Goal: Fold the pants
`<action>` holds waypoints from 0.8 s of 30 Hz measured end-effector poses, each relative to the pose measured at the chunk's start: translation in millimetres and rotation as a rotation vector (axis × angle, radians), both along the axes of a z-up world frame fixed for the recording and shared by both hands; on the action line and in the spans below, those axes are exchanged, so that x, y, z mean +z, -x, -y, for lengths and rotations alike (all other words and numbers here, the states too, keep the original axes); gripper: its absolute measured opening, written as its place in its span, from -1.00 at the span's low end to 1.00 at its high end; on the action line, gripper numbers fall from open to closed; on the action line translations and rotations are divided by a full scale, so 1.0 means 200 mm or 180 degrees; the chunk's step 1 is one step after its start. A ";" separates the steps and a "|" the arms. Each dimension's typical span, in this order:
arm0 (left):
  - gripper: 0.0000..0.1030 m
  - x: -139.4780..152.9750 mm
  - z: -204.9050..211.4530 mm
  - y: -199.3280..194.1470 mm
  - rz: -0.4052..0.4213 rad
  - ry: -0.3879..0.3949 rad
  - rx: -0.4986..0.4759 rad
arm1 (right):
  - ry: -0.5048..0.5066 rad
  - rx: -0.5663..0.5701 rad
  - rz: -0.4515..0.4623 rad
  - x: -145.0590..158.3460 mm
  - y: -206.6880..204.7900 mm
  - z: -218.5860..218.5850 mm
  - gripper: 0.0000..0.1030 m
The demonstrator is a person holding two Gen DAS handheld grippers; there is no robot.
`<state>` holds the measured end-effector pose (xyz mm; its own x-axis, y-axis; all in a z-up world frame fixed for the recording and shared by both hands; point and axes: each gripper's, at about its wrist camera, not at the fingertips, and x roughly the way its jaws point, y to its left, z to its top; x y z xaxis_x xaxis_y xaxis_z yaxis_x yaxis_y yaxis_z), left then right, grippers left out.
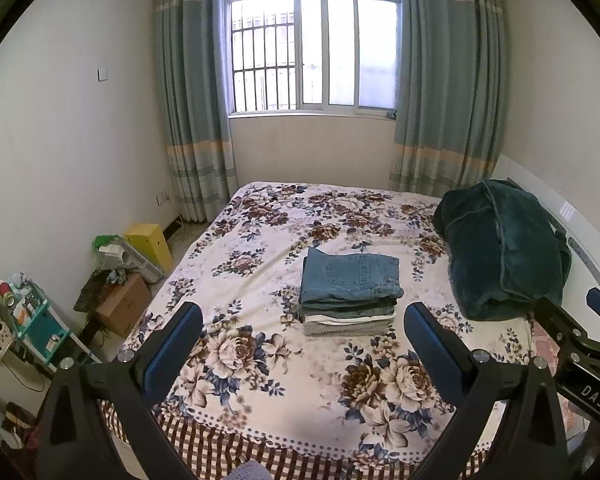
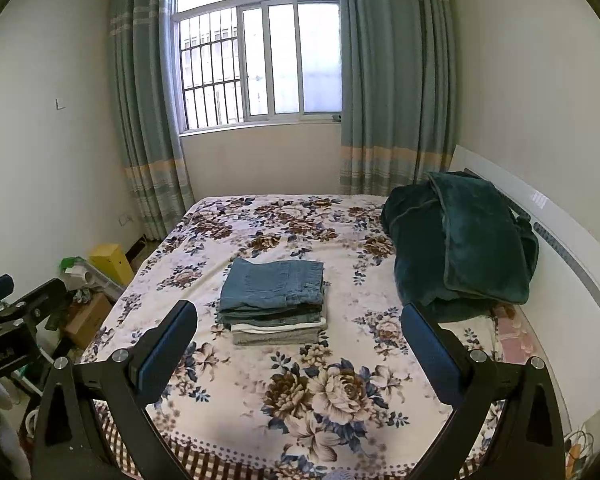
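We hold the left hand-held gripper and the right hand-held gripper above the near end of the bed, each with its blue-padded fingers spread wide and nothing between them. The folded jeans lie on top of a small stack of folded clothes near the middle of the flowered bedspread, well apart from both grippers. The layers beneath look like more folded trousers, though from here we cannot tell for sure. To the right, against the white headboard, sits a rumpled dark green blanket, near the stack but not touching it. Behind the bed, a barred window stands between green curtains. On the floor at the left are a yellow box and a cardboard box.
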<state>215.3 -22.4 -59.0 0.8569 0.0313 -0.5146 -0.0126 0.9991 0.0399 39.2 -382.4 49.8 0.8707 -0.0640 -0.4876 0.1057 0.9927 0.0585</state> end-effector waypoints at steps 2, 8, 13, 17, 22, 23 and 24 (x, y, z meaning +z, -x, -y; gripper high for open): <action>1.00 0.00 0.00 0.01 0.0002 0.0001 0.0001 | 0.0001 0.0029 -0.0011 0.01 0.00 -0.01 1.00; 1.00 0.01 -0.01 0.02 -0.0016 0.0008 -0.0017 | -0.0003 0.0067 0.0001 0.02 0.00 -0.02 1.00; 1.00 0.01 0.00 0.03 -0.0007 0.0007 -0.0010 | -0.0007 0.0101 0.0006 0.03 0.00 -0.01 1.00; 1.00 0.01 0.00 0.04 -0.0006 0.0029 -0.0035 | -0.0019 0.0107 -0.0017 0.03 -0.01 -0.01 1.00; 1.00 0.02 -0.01 0.05 -0.0007 0.0048 -0.0037 | -0.0033 0.0106 -0.0026 0.03 -0.01 0.00 1.00; 1.00 0.03 -0.01 0.05 0.0000 0.0051 -0.0041 | -0.0038 0.0114 -0.0032 0.03 -0.01 0.00 1.00; 1.00 0.03 -0.01 0.04 -0.0002 0.0059 -0.0060 | -0.0039 0.0119 -0.0037 0.03 -0.01 0.01 1.00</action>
<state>207.1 -20.9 -53.6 0.8568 0.0058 -0.5155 0.0062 0.9997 0.0215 40.4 -384.1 55.2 0.8668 -0.0255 -0.4981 0.0694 0.9951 0.0698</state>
